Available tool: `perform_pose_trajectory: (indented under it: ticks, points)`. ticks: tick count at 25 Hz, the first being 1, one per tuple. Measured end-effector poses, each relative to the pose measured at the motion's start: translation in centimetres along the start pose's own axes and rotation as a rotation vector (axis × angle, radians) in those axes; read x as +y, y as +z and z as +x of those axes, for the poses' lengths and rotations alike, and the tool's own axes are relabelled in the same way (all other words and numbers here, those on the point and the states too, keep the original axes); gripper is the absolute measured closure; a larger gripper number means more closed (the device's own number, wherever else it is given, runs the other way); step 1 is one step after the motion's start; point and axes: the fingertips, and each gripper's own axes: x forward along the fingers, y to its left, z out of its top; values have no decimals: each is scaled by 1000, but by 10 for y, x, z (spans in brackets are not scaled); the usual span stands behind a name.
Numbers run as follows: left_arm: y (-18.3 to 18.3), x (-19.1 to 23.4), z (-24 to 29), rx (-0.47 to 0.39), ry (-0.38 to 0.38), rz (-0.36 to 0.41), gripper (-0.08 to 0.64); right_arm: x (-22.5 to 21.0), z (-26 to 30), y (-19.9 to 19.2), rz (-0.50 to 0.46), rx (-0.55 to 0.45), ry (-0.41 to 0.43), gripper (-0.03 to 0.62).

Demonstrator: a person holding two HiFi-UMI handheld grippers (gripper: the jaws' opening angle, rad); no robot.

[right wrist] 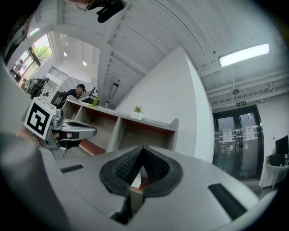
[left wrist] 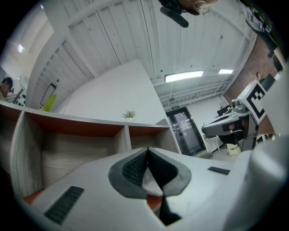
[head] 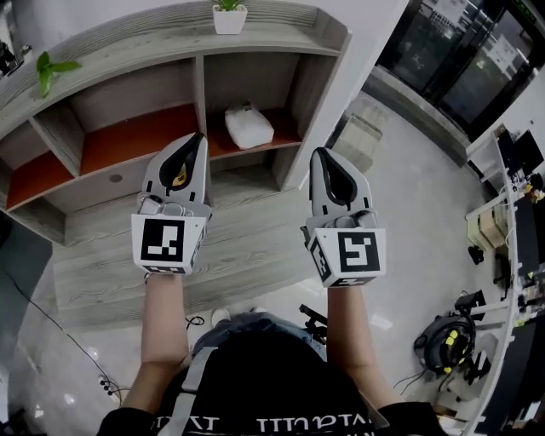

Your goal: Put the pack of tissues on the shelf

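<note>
The white pack of tissues (head: 249,126) lies on the red board in the right compartment of the wooden shelf (head: 196,85). My left gripper (head: 198,139) hangs in front of the shelf, just left of the pack and apart from it, jaws shut with nothing between them. My right gripper (head: 322,154) is to the pack's right, level with the shelf's side wall, also shut and empty. In the left gripper view the jaw tips (left wrist: 147,151) meet, with the shelf behind them. The right gripper view shows its tips (right wrist: 143,148) closed and the left gripper (right wrist: 67,128) beside it.
A small potted plant (head: 230,15) stands on the shelf top, and a green plant (head: 51,68) at its left end. A low wooden platform (head: 170,264) lies under the grippers. Desks and gear (head: 451,341) crowd the right side. Cables trail on the floor (head: 77,349).
</note>
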Motion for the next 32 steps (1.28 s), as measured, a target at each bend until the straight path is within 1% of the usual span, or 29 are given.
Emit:
perform_pose_trajectory:
  ticks: [6, 9, 12, 14, 16, 18, 22, 26, 32]
  points:
    - [6, -3, 7, 11, 32, -6, 548, -15, 6, 9, -47, -32, 11, 575]
    - [7, -4, 10, 8, 38, 0, 548, -17, 8, 3, -56, -8, 29, 577]
    - [7, -5, 11, 16, 41, 7, 548, -19, 9, 2, -47, -13, 33, 577]
    - [6, -4, 11, 20, 45, -12, 548, -20, 8, 3, -43, -15, 37, 577]
    - [9, -3, 9, 11, 48, -48, 548, -20, 8, 2, -50, -11, 44, 577]
    - [13, -2, 8, 0, 50, -58, 548, -22, 8, 0, -47, -6, 45, 577]
    - [17, -3, 9, 5, 58, -22, 548, -25, 8, -5, -23, 9, 38, 577]
    - [15, -7, 8, 13, 50, -1, 548, -28, 7, -5, 0, 18, 43, 577]
    - [14, -11, 10, 22, 24, 25, 548, -33, 5, -2, -5, 21, 40, 577]
